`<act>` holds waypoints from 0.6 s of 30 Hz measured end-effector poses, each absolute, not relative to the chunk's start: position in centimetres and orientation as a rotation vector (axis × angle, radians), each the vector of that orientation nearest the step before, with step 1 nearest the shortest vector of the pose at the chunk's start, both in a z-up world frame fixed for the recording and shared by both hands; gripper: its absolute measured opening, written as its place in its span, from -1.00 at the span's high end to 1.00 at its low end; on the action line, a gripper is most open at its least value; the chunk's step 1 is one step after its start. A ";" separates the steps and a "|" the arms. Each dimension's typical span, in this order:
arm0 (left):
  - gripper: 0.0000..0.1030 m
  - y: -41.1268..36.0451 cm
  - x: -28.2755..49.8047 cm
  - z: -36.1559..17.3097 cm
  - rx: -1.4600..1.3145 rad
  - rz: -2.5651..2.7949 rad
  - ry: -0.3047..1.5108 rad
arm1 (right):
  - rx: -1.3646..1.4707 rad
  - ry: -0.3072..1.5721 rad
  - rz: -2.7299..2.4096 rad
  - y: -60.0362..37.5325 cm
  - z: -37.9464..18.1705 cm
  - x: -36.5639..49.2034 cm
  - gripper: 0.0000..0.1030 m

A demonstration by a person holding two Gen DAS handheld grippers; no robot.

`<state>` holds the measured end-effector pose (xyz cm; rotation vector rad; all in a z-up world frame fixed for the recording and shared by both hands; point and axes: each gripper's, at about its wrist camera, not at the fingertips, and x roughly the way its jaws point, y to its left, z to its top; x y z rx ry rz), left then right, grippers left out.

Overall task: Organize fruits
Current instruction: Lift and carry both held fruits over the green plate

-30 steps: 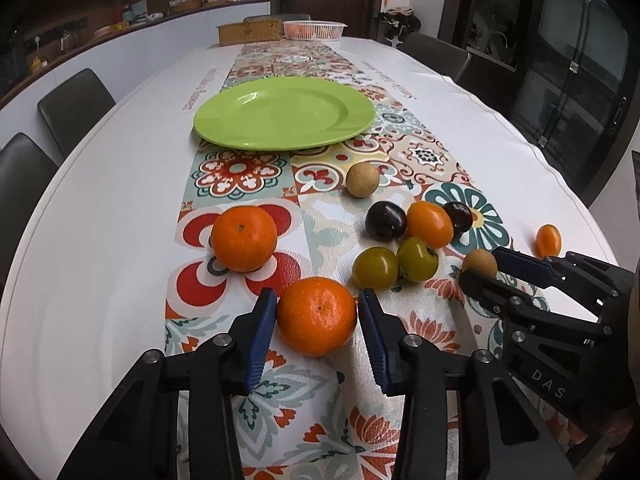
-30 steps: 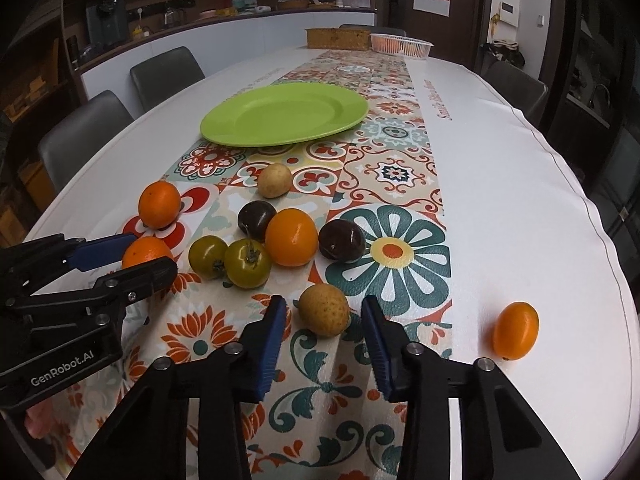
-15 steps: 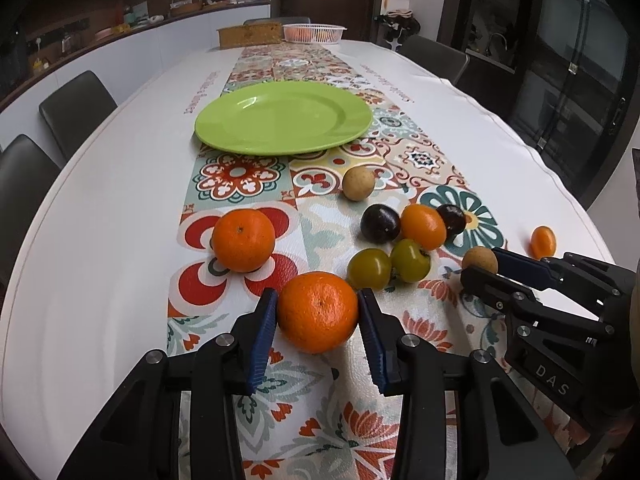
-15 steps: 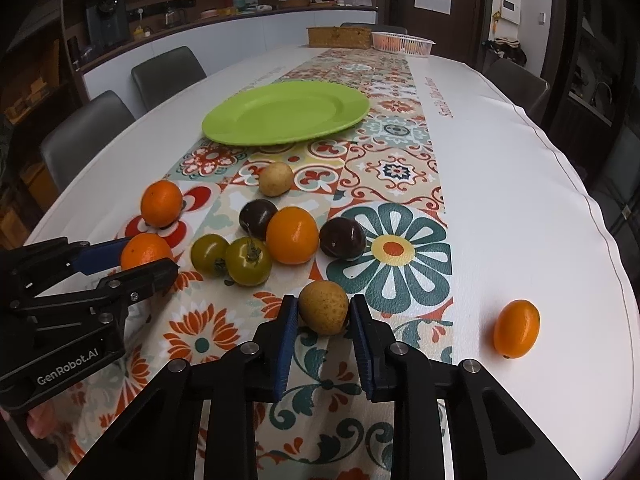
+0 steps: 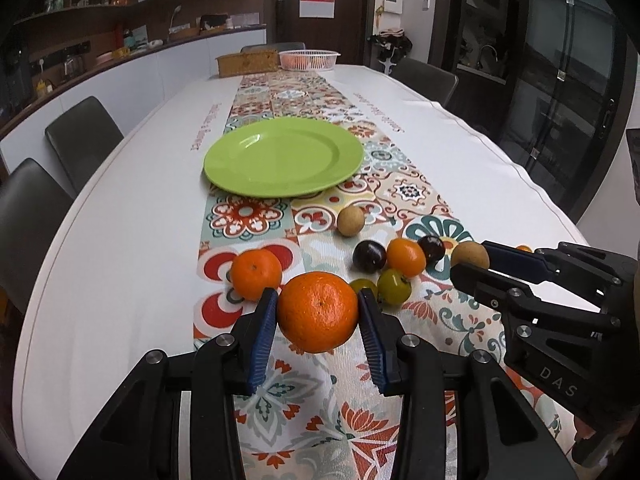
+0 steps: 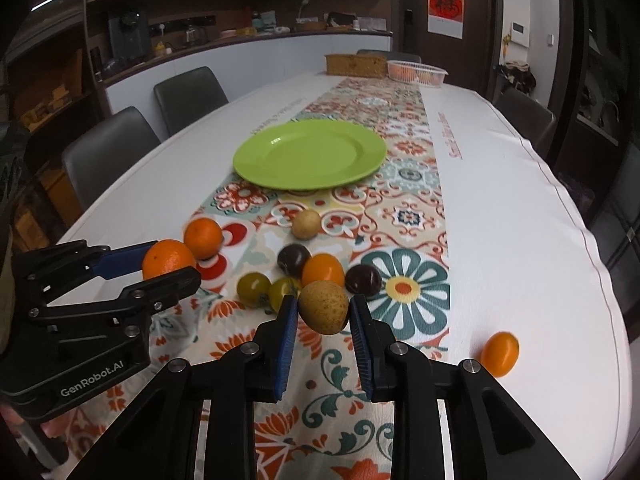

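While the blue-padded fingers of the left gripper pressed on both sides of a large orange, that fruit sat clamped between them, apparently lifted just off the patterned runner, though its underside was hard to judge. Over in the right wrist view, the right gripper was likewise clenched on a brown speckled fruit, its fingers touching either flank, and the fruit's lower edge seemed clear of the cloth.

Just beyond the left gripper lay a smaller orange, partly hidden behind the left finger. To the right of the held orange, two green tomatoes sat together, the nearer one mostly covered by the right finger. Farther on were a dark plum, a small orange fruit and a second dark plum, close together. A tan round fruit lay apart, nearer the green plate, which stood farther along the runner.

Near the right edge of the white surface, a lone kumquat rested well apart from the cluster, slightly blurred. At the far end stood a white basket and a wicker box, their contents too small to make out. Dark chairs lined the left side, cut off by the frame.
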<state>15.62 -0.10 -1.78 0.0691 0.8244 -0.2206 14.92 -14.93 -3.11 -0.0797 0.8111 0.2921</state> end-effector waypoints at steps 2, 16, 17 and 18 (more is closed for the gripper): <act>0.23 0.0 15.8 -1.4 0.072 -0.227 0.815 | -0.079 0.807 0.308 -14.8 -2.6 15.1 0.46; 0.23 0.7 19.4 1.9 0.096 -0.247 0.753 | -0.101 0.756 0.340 -13.7 0.7 18.5 0.46; 0.23 0.8 19.8 1.9 0.100 -0.246 0.750 | -0.104 0.754 0.341 -13.6 0.9 18.8 0.46; 0.23 0.9 20.3 2.0 0.102 -0.247 0.748 | -0.106 0.753 0.343 -13.5 1.0 19.2 0.46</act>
